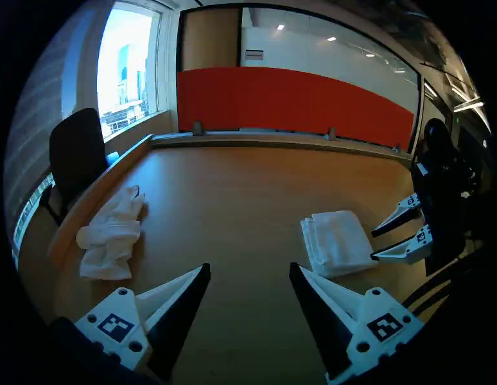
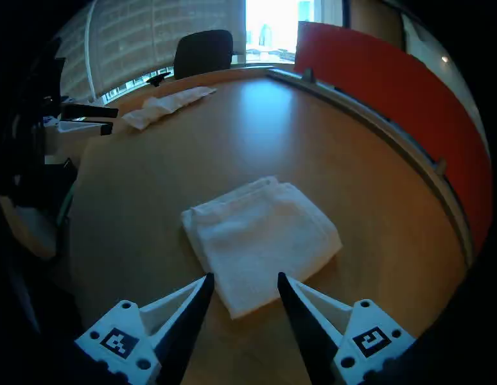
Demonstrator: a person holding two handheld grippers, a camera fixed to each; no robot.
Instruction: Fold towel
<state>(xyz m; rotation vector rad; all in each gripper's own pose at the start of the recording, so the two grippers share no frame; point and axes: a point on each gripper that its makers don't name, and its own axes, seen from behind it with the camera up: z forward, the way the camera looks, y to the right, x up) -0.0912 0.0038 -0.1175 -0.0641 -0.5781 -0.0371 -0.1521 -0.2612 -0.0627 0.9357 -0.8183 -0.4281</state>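
One folded towel [image 2: 261,240] lies mid-table [image 1: 248,186]; a crumpled towel [image 1: 113,234] waits unfolded by the window-side edge; left gripper [image 1: 248,282] and right gripper [image 2: 245,289] gape empty.

Count, all placed against the table [image 1: 248,186] (1)
- Towels: 2. One folded towel [image 2: 261,240] lies on the table's open middle, one crumpled towel [image 1: 112,234] at its edge
- Office chair [image 1: 75,154]: 1, just beyond that same table edge
- Red partition [image 1: 293,102]: 1, along the table's far side
- Grippers: 2. The left gripper [image 1: 249,266] and right gripper [image 2: 245,276] are both over the table
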